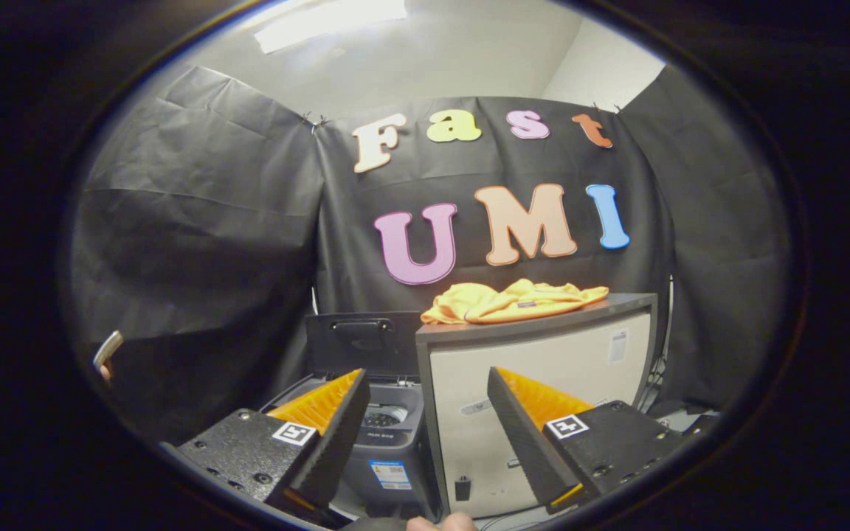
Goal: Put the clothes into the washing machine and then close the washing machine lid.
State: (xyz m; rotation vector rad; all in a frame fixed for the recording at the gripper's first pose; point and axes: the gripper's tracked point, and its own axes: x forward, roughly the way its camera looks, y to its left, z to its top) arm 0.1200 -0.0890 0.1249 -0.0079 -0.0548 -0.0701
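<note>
Two fingers of the gripper spread wide apart, nothing held between them, tips raised and aimed toward the front face of a pale cabinet. One heap of yellow-orange clothes crumpled on the dark top of that cabinet, well beyond and above the fingertips, lying slightly toward the cabinet's back edge, a small dark tag visible on the fabric. Just beside the cabinet, on its left, a small dark grey washing machine, set lower than the cabinet top, seen through the gap between the fingers and partly hidden by the left finger. Washing machine lid standing upright and open, hinged at the back, handle recess facing forward, its right edge touching or just behind the cabinet's corner; cannot tell which. Round tub opening showing beneath the raised lid, dim inside, contents not discernible. Small sticker on the machine's front and another on the cabinet's upper right front, both too small to make out. Black cloth wall draped behind and to both sides of machine and cabinet. Fingertips of a person's hand showing under the gripper, between the two fingers' bases.
</note>
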